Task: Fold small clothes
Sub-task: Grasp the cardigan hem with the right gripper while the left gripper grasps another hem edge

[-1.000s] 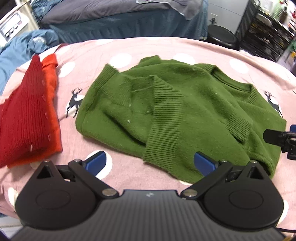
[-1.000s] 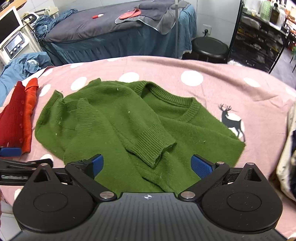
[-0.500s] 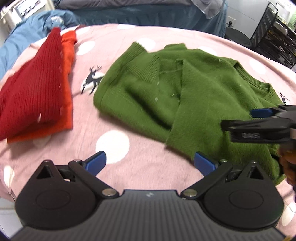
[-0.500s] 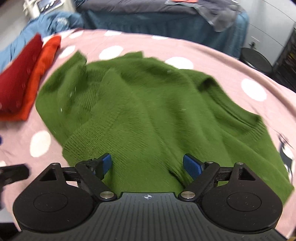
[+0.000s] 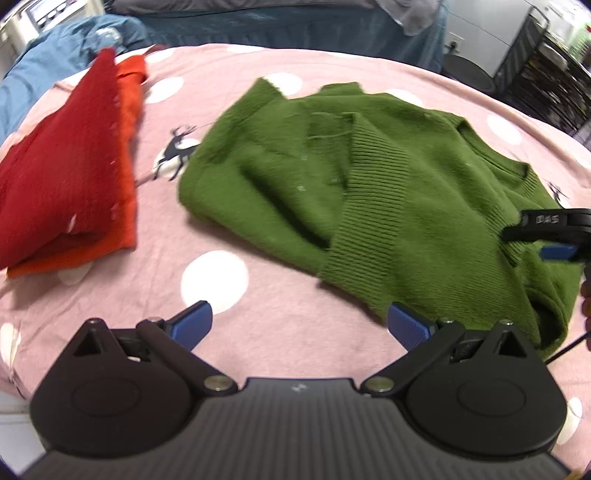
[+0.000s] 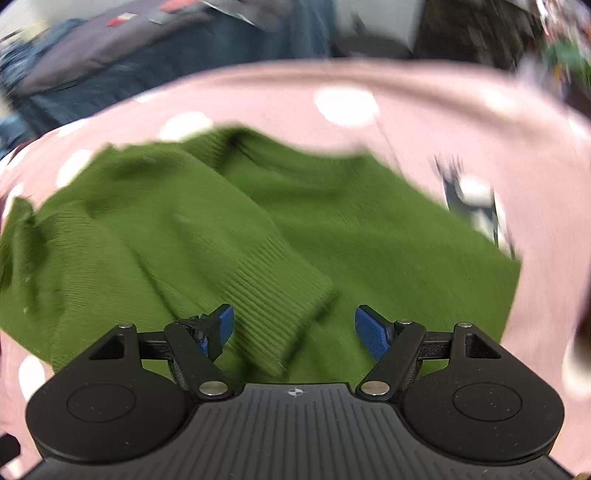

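— Green knit, item one: where does it lie?

— The green sweater [image 5: 388, 199] is spread, rumpled, on the pink dotted blanket [image 5: 229, 77], toward my right side. One ribbed cuff [image 5: 369, 221] is folded across the body in the left wrist view; its neckline [image 5: 495, 158] sits at the far right. In the right wrist view the sweater [image 6: 351, 229] fills the middle of the frame, a ribbed sleeve end [image 6: 280, 306] lying between my fingers.

— Item two, the left gripper?

— My left gripper [image 5: 299, 323] is released, jaws spread wide, blue pads [image 5: 192, 321] apart with nothing between them but bare blanket. Its right pad sits just beside the sweater's near edge; whether it touches, I cannot tell.

— Item three, the right gripper?

— My right gripper [image 6: 295, 326] is also released, jaws parted, straddling the ribbed sleeve end without closing on it. That view is blurred. From the left wrist camera, the right gripper [image 5: 550, 236] shows at the frame's right edge, over the sweater's right portion.

— Anything else on the blanket?

— A folded dark red garment [image 5: 62, 184] stacked on a folded orange garment [image 5: 125, 110], well left of the sweater. A printed deer [image 5: 177, 151] lies between the stack and the sweater. Beyond the blanket, a blue-covered bed [image 5: 295, 18] and a black shelf rack [image 5: 546, 74].
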Demonstrator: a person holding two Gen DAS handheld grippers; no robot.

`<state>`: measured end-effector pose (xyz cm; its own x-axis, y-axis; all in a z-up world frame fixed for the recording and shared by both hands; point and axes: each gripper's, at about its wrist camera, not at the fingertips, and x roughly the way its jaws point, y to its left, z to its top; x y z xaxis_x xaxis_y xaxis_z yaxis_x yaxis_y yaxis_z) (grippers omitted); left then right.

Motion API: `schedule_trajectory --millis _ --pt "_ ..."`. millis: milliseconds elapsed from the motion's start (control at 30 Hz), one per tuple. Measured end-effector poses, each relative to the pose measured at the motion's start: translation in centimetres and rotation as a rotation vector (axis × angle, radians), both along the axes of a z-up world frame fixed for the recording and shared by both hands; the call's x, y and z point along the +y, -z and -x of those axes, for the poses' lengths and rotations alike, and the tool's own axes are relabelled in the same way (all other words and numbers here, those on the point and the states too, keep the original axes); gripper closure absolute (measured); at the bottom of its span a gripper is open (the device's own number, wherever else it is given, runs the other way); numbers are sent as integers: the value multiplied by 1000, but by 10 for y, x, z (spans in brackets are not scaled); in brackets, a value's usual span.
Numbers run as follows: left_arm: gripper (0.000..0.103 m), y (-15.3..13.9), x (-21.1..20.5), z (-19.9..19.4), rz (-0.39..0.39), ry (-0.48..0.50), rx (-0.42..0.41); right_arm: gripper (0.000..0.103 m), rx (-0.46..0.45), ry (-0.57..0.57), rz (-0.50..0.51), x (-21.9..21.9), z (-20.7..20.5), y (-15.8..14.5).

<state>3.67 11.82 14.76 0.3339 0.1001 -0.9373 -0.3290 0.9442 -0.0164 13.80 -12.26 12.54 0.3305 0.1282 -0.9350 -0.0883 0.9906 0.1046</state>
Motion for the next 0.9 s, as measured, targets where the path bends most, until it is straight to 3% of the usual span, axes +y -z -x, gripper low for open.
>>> schedule_trajectory --millis 67,133,167,200,233,333,467,567,633,700,767,833,900 --pt "0 -1 -8 -2 -3 27 -2 0 103 41 -108 -13 -4 14" --pt "0 -3 -13 -4 -10 47 -5 3 54 89 -134 -16 -4 13" --pt "0 -5 -15 -3 -17 53 -8 44 21 87 -156 -12 -5 11" --pt "0 -7 -16 -3 -26 53 -12 72 19 72 -176 -7 -8 10" --pt "0 -8 -15 -2 -37 48 -15 79 27 69 -183 0 -10 7" --pt "0 -14 -3 5 -84 -9 -25 82 -22 -22 -266 30 -6 -17" --pt "0 -29 38 14 -117 -155 -50 86 -76 -309 -448 76 23 -59" --pt "0 -45 64 10 -129 -200 -91 87 -70 -430 -447 95 42 -75" --pt "0 -55 74 1 -150 -196 -124 87 -22 -564 -509 102 56 -82" --pt "0 -62 77 -19 -179 -162 -149 93 106 -719 -622 108 72 -84" --pt "0 -69 75 -47 -186 -109 -169 91 124 -864 -608 113 93 -90" --pt "0 -72 66 -84 -162 -23 -206 65 77 -866 -516 108 101 -89" --pt "0 -67 52 -125 -90 112 -224 40 17 -750 -502 82 85 -90"
